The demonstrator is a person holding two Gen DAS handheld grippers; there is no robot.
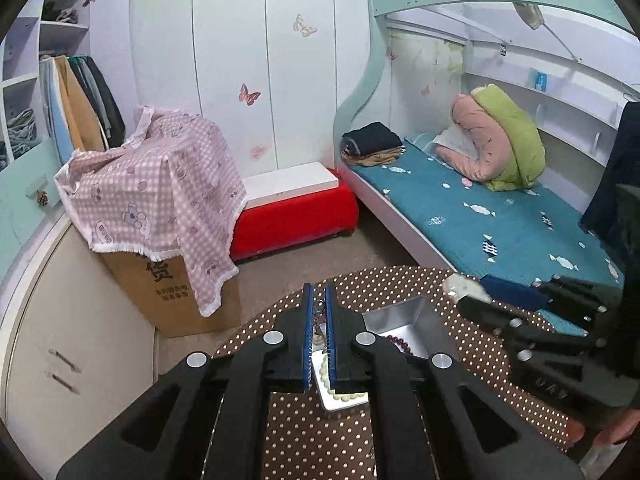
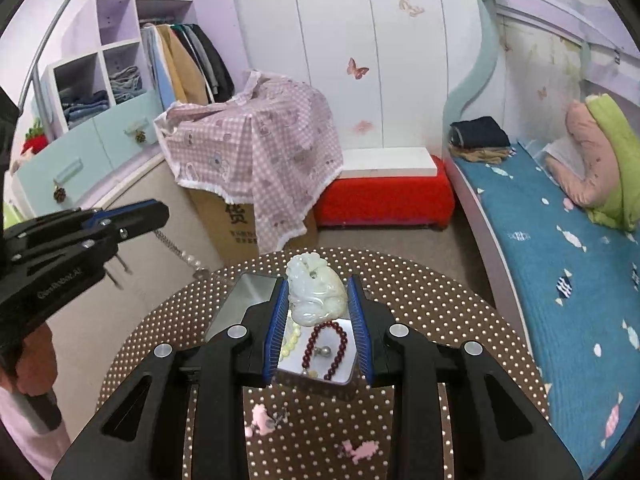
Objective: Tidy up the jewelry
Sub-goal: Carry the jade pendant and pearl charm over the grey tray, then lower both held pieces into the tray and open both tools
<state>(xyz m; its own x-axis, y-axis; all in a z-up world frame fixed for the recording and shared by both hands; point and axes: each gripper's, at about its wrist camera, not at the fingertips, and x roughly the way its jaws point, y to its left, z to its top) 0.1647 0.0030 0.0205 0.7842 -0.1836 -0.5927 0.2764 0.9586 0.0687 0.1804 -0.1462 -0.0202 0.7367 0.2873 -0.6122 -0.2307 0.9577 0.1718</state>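
Observation:
My right gripper is shut on a pale green jade carving and holds it above a metal tray on the round dotted table. In the tray lie a dark red bead bracelet, cream beads and a small pearl piece. My left gripper is shut on a thin chain. In the right wrist view that chain hangs from the left gripper, left of the table, with pearls at its lower end. The left wrist view shows the right gripper with the jade carving.
Two pink trinkets lie on the table's near side. Beyond the table stand a cardboard box under a pink checked cloth, a red bench and a bed with a blue mattress. A hand holds the left gripper.

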